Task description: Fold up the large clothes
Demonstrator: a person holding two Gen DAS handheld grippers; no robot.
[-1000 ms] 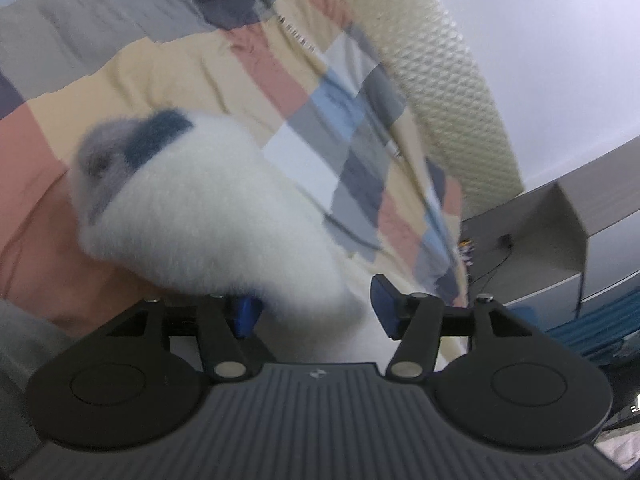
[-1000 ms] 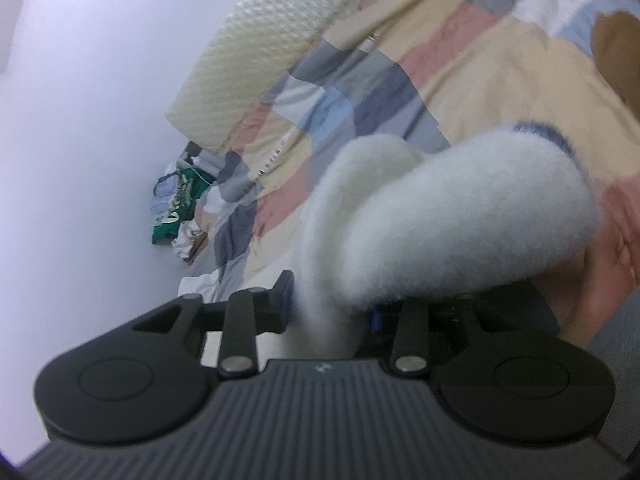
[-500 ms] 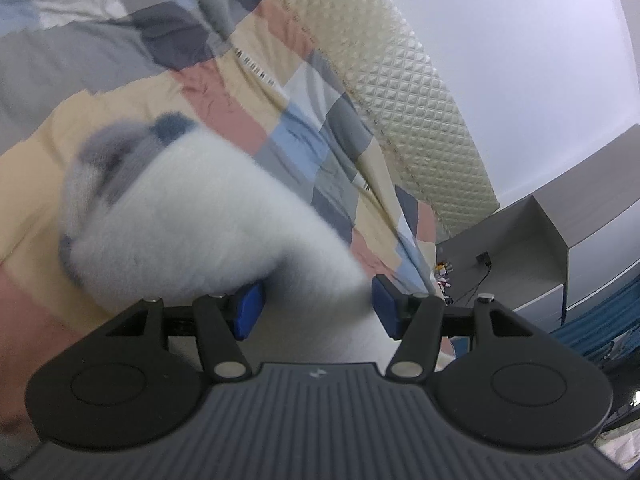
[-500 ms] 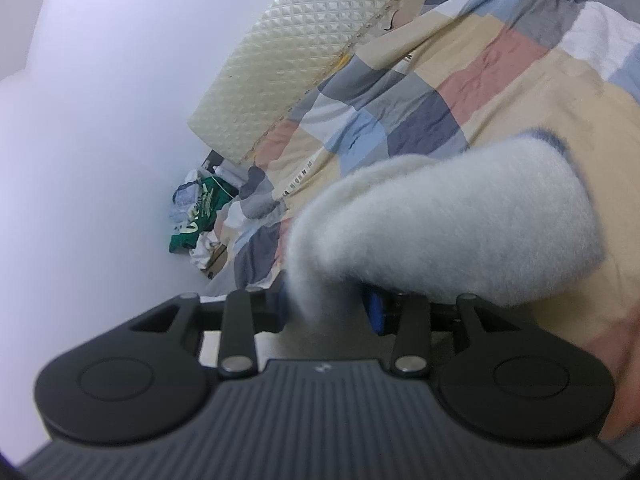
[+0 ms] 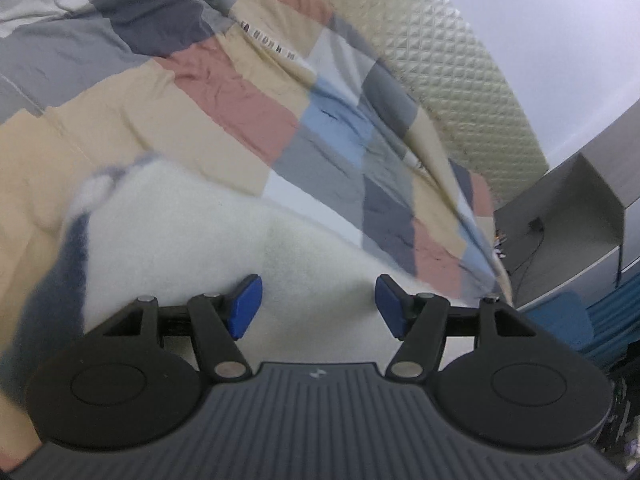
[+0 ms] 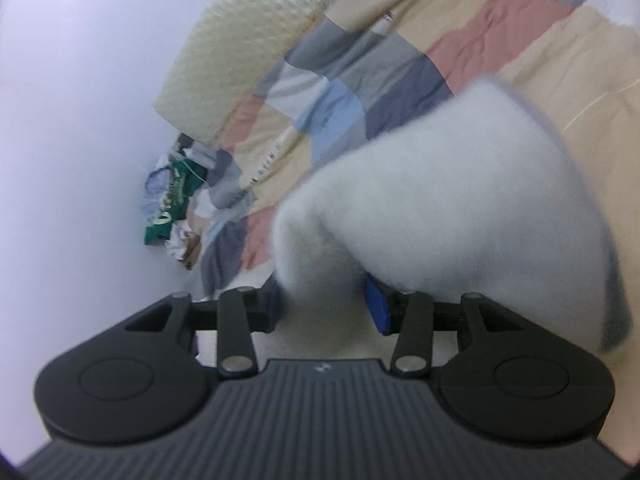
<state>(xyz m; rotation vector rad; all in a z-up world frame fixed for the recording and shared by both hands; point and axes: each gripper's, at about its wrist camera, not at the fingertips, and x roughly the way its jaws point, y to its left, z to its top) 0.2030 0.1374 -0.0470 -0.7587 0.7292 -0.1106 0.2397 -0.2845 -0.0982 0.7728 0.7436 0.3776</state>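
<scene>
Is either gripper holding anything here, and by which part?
The fluffy white garment lies between the opening jaws of both grippers. The left gripper shows a gap at its pads: no hold. The right gripper has a fold bunched between its pads; a grip cannot be told.

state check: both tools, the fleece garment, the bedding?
left tool: jaws opening, pads clear of the white fleece garment lying between them
right tool: jaws opening, fleece bunched between the pads
white fleece garment: draped, dark trim at its edge
patchwork quilt: spread, wrinkled
</scene>
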